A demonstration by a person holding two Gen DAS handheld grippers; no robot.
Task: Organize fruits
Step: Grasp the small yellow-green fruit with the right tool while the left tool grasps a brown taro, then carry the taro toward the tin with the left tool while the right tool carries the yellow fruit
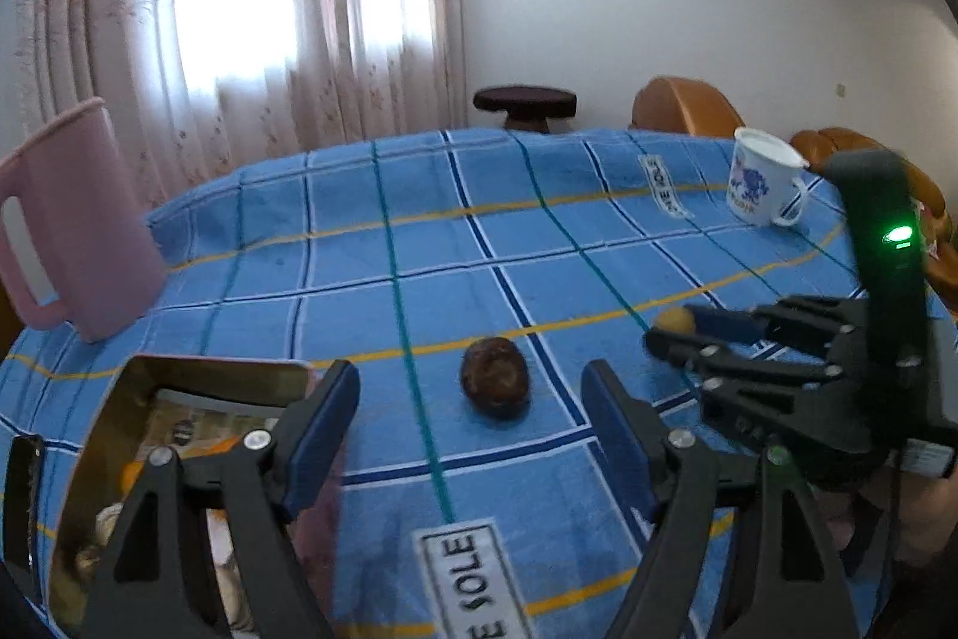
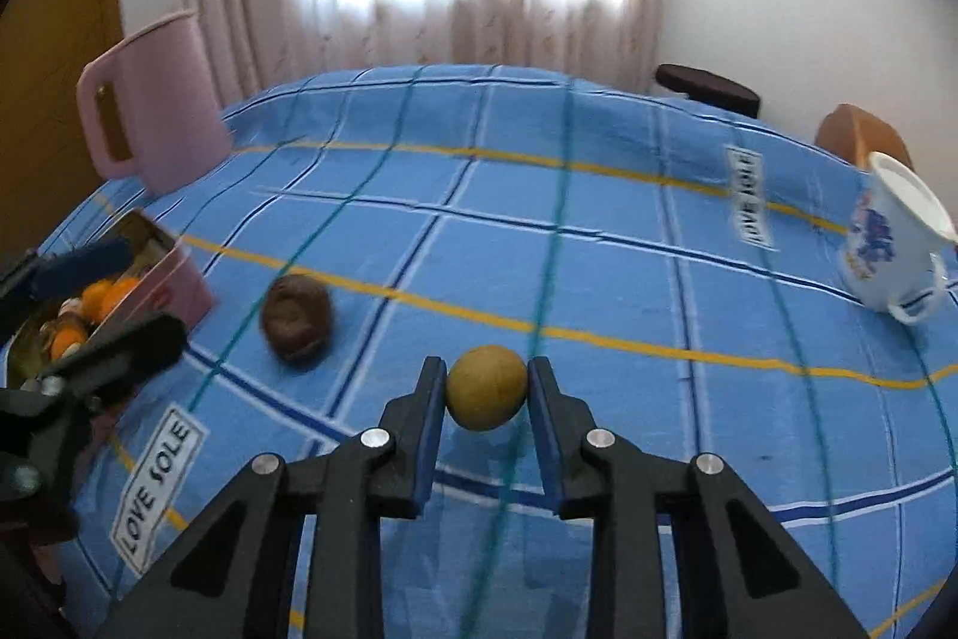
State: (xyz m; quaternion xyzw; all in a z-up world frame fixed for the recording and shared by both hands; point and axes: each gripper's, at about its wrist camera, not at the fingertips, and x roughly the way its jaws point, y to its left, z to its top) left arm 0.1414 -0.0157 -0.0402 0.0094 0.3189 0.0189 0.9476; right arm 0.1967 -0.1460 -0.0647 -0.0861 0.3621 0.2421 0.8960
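Note:
A small yellow-green round fruit (image 2: pixel 486 387) sits just above the blue checked tablecloth, and my right gripper (image 2: pixel 486 380) is shut on it, both blue pads pressing its sides. The left wrist view shows that same gripper (image 1: pixel 666 333) at the right with the yellow-green fruit (image 1: pixel 675 320) at its tips. A dark brown wrinkled fruit (image 1: pixel 494 385) lies on the cloth in front of my left gripper (image 1: pixel 470 402), which stands open with nothing between its fingers. The brown fruit (image 2: pixel 296 319) lies left of the held one. A pink metal tin (image 1: pixel 179 369) holds oranges and other fruit.
A pink plastic pitcher (image 1: pixel 72 220) stands at the table's far left. A white mug with a blue print (image 1: pixel 763 184) stands at the far right. Brown chairs (image 1: pixel 688 103) and a dark stool (image 1: pixel 524 103) lie beyond the table's back edge.

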